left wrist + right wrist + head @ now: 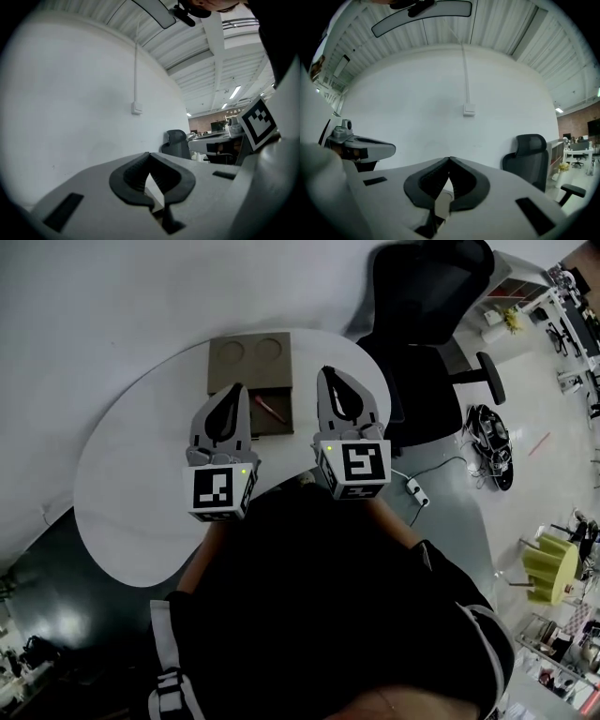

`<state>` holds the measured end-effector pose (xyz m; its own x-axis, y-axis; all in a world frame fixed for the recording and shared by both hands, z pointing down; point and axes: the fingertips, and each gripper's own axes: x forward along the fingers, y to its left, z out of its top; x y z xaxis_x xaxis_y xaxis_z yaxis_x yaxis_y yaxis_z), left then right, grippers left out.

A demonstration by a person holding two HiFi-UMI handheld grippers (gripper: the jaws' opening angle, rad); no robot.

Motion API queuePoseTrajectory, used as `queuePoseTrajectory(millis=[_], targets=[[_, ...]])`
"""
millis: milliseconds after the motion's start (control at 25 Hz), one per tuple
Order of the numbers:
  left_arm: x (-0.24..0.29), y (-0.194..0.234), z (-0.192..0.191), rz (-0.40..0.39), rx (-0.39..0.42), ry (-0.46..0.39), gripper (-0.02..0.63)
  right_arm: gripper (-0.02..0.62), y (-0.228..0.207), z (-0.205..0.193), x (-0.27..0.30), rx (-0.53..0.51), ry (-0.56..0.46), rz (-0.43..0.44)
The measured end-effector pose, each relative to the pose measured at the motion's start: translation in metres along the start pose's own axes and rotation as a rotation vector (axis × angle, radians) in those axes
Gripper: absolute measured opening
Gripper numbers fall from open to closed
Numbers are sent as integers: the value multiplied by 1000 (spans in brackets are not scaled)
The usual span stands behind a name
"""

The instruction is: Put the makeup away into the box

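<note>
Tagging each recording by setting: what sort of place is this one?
Probably an open-plan office or lab: a black office chair stands beside a white rounded table, further desks stand across the room, and overhead is a ribbed industrial ceiling with strip lights.

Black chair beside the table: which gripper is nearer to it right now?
Right. The right gripper hangs just left of the chair in the head view; the left gripper is farther left, by the box's left edge.
</note>
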<state>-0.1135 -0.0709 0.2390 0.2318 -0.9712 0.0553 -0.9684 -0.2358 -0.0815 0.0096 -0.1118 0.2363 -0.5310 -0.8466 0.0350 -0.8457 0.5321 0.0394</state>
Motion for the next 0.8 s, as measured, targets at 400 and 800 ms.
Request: queuePoseTrajectory(millis=[400, 800], targets=[[-4, 1, -2, -39, 5, 0, 8, 21, 9, -6, -2, 7, 16, -16], [-22, 22, -8, -61, 7, -14, 8, 21, 39, -11, -5, -4, 12, -53]])
